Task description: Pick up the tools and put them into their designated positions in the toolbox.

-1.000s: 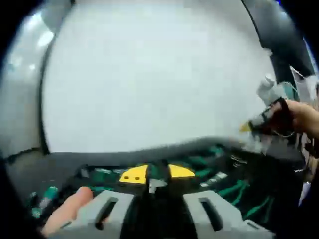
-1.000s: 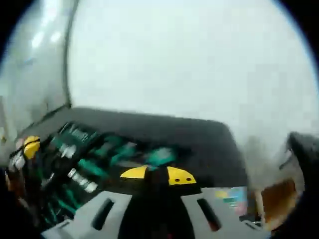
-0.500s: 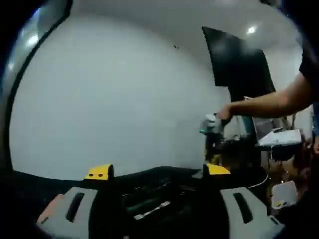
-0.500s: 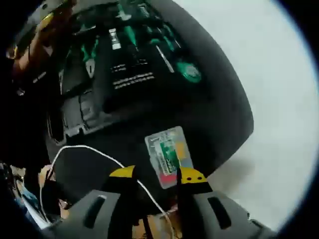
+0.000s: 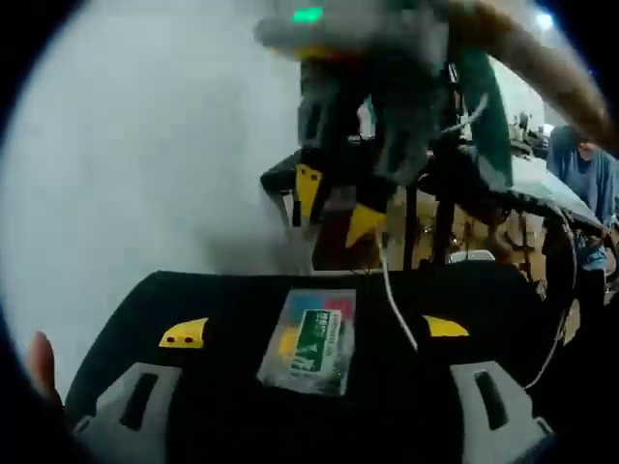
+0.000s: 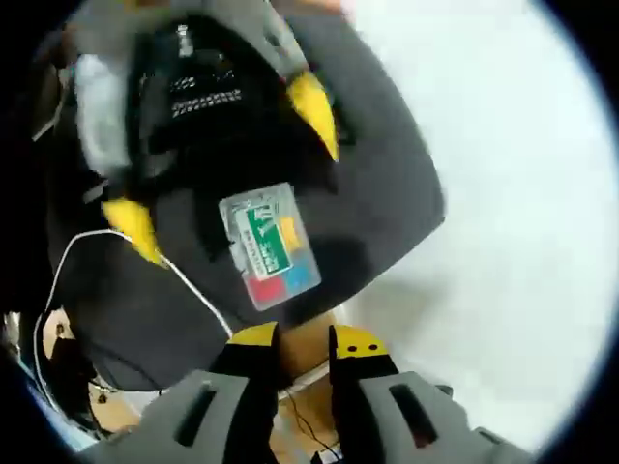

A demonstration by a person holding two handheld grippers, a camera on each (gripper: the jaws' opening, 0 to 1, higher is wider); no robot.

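Facing tongs: the two tongs point toward each other across the closed black toolbox (image 5: 232,319).
Left tongs (image 5: 314,333): jaws spread wide, yellow tips far apart, nothing between them; they hover over the near edge of the toolbox lid.
Right tongs (image 6: 305,340): jaws drawn nearly together with a narrow gap, holding nothing that can be seen; they sit past the lid's edge, over brown flooring.
Toolbox: lid shut, lying on the white tabletop (image 5: 126,155); no tools can be seen.
Label (image 5: 309,340): a colourful green, red, blue and yellow sticker on the lid, midway between the left tongs' jaws; in the right gripper view it lies just beyond the right tongs' tips.
White cable (image 6: 145,256): trails across the lid beside the label.
Other view: the right tongs appear blurred at the far side of the left gripper view.
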